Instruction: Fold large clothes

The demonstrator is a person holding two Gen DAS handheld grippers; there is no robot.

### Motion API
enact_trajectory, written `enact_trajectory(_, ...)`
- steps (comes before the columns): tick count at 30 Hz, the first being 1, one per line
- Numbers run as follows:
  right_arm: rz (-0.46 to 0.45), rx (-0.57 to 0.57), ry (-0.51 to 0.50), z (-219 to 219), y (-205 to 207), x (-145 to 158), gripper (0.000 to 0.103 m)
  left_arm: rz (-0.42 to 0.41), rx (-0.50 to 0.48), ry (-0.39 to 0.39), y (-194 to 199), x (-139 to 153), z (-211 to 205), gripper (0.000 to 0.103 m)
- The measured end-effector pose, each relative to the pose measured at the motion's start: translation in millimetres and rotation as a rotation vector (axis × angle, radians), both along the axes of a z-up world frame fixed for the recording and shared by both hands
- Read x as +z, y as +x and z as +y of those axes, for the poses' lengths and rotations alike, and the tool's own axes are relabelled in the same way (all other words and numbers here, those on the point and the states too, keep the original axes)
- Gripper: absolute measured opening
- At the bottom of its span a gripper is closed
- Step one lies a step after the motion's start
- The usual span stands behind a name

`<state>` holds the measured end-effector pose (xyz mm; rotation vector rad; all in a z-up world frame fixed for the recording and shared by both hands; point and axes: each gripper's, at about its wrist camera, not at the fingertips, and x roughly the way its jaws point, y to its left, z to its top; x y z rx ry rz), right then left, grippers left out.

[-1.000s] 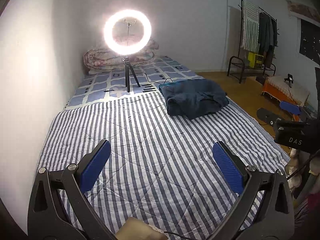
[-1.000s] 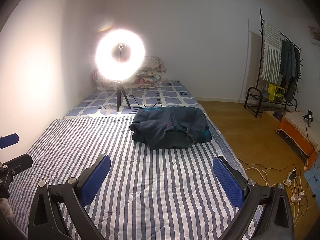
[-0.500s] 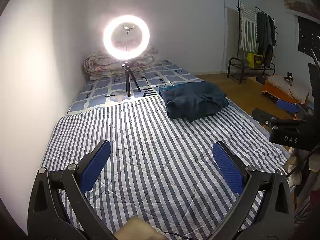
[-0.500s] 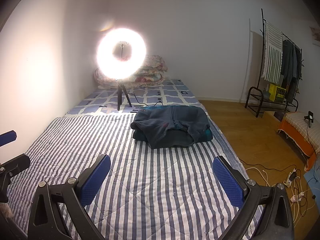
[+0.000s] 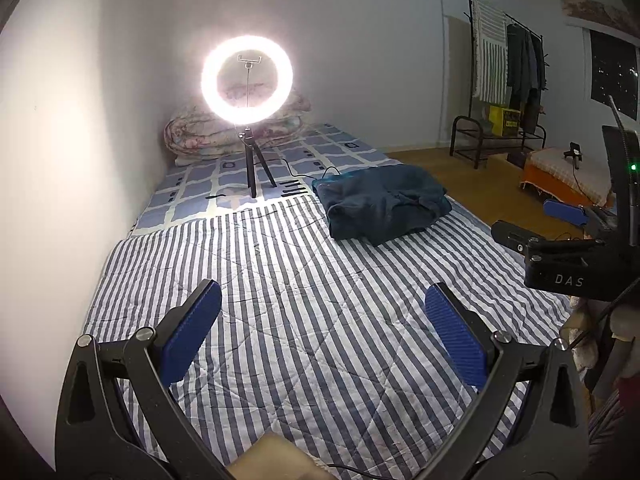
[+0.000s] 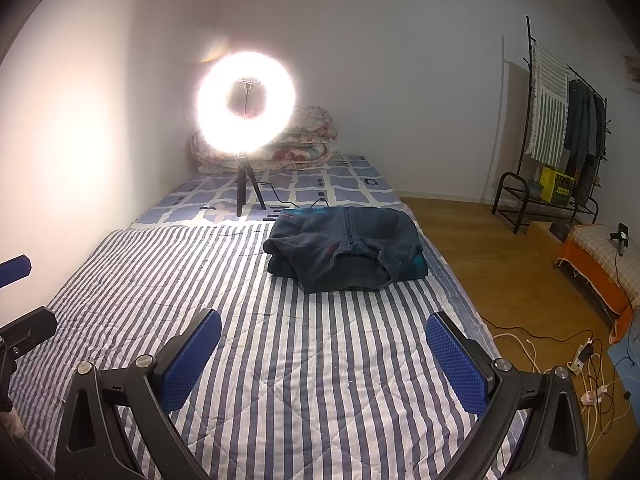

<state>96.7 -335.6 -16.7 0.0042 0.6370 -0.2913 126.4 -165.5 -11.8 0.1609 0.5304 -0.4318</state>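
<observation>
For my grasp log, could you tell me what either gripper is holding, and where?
Nothing: left gripper and right gripper are open, short of the folded dark blue fleece garment.

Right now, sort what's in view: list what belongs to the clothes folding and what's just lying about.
Belongs to the job:
- dark blue garment, already in a folded bundle
- striped quilt it lies on
- left gripper, open
- right gripper, open

Just lying about:
- ring light on its tripod
- rolled floral bedding
- clothes rack
- floor cables

Dim room lit mainly by the glowing white ring light on its black tripod [image 5: 247, 80], blown-out glare and halo in right wrist view [image 6: 246, 102], strong fisheye bending and dark vignette at corners.
</observation>
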Motion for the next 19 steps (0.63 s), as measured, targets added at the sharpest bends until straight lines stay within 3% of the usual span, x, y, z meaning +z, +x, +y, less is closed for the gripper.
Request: enact_trajectory(19,0.014,0.011,0.0,-1.5,1.4,-2.6,0.103,-0.015,-0.006,0.001,-2.3,4.4,-2.2,0.103)
